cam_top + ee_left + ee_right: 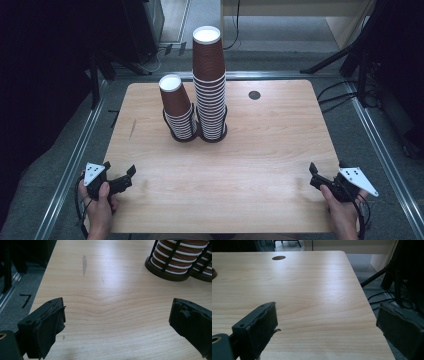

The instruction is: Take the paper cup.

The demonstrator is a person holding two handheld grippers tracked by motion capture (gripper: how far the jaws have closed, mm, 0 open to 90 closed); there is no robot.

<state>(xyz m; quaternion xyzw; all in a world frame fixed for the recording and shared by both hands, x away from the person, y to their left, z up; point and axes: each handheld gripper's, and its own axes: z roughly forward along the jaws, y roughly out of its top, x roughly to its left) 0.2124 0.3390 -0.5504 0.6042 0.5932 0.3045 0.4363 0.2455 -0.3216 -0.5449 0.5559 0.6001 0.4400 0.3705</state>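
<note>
Two stacks of upside-down brown paper cups stand in black ring holders at the table's middle back. The tall stack (209,85) is on the right and the short stack (177,107) leans beside it on the left. In the left gripper view the short stack's base (172,263) sits at the top right. My left gripper (119,170) (117,315) rests near the front left corner, open and empty. Over the front right edge my right gripper (327,169) (327,320) is also open, with bare wood between its jaws.
The wooden table (250,165) has a round cable hole (254,95) (278,257) at the back right and a dark scuff (84,263) on the left. Metal rails, cables and black stand legs (335,60) surround it on the floor.
</note>
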